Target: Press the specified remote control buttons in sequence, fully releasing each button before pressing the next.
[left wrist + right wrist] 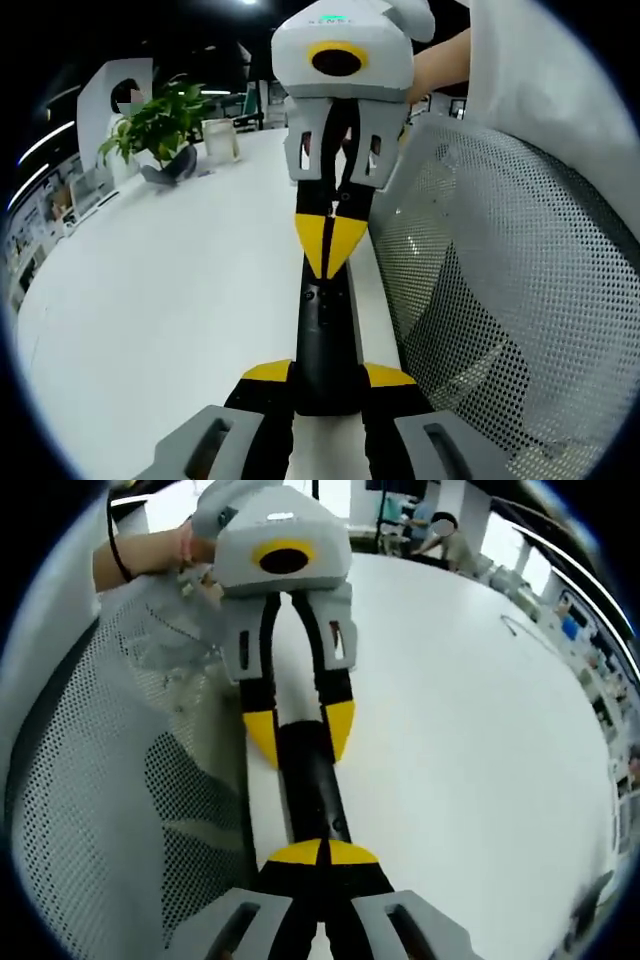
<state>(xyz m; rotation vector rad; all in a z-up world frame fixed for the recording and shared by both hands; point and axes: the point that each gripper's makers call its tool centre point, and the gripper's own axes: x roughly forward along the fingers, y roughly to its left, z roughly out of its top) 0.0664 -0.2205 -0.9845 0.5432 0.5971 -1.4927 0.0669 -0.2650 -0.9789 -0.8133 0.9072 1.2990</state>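
Left gripper [325,385] jaws clamp black remote [326,330] at the white table [180,300] edge beside mesh chair [500,300]; right gripper [330,240] tips pinched together on the remote's far end. Left gripper view adds potted plant [155,125]; right gripper view adds seated person [440,535].

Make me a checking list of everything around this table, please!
Surface: white table, mostly bare.
Job's things: black remote control, along the table edge.
Clutter: potted plant and glass jar, far back.
Grippers: left gripper, jaws clamp the remote's sides; right gripper, jaws shut, tips down at the remote's top face.
Cables: nothing seen.
Surroundings: mesh chair beside the table; office behind.
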